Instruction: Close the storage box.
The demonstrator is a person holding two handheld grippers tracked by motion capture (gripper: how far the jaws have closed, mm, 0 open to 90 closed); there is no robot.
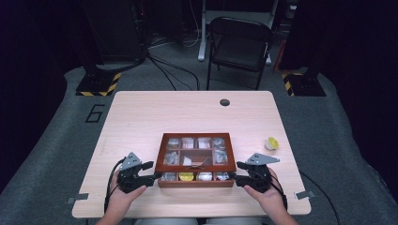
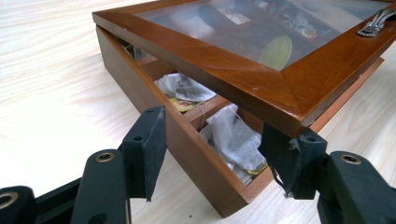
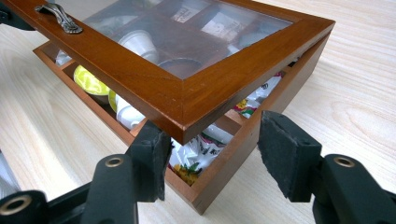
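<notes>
Two grippers sit at the near corners of a wooden box (image 1: 195, 160) that lies near the front middle of the table (image 1: 141, 117). The box has a hinged lid (image 3: 177, 70) with a glass pane and a metal handle (image 3: 59, 17); the lid is raised a little at its near edge, leaving a gap over the body. Left gripper (image 1: 155, 171): jaws parted and straddling the box's near left corner, one pad outside the side wall, the other under the lifted lid's corner; whether the pads press cannot be told. Right gripper (image 1: 233, 172): jaws parted around the near right corner, one pad under the lid's edge, the other standing clear of the side wall. Compartments inside hold white tea bags (image 2: 233, 140), printed sachets (image 3: 198, 156) and a yellow-topped capsule (image 3: 88, 80). One more yellow capsule (image 1: 271, 143) lies on the table, well right of the box.
</notes>
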